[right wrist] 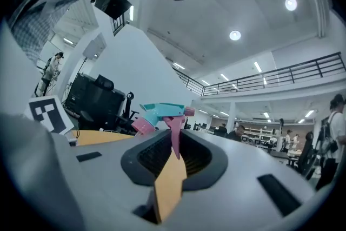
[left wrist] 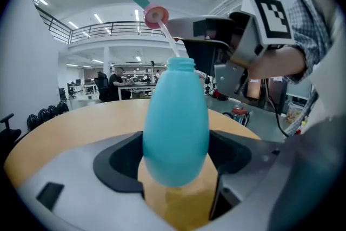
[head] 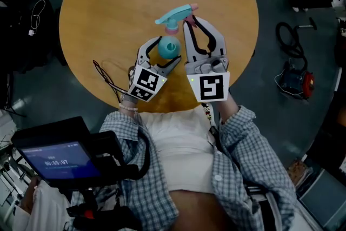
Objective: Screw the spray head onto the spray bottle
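Note:
My left gripper (head: 164, 53) is shut on the teal spray bottle (head: 168, 47), whose round body fills the gap between the jaws (left wrist: 175, 121). The bottle's neck (left wrist: 180, 65) is open. The teal spray head (head: 175, 14), with a pink collar (left wrist: 156, 15) and pink trigger, hangs just above and beyond the bottle. My right gripper (head: 190, 23) is shut on it, and the pink trigger (right wrist: 174, 135) is pinched between its pads. The thin white dip tube (left wrist: 172, 46) slants from the collar down to the bottle's neck.
The round wooden table (head: 108, 2) lies under both grippers, with a thin black wire (head: 105, 77) near its front left edge. A screen on a mount (head: 54, 160) sits at the lower left. Cables and a red and blue tool (head: 294, 81) lie on the floor to the right.

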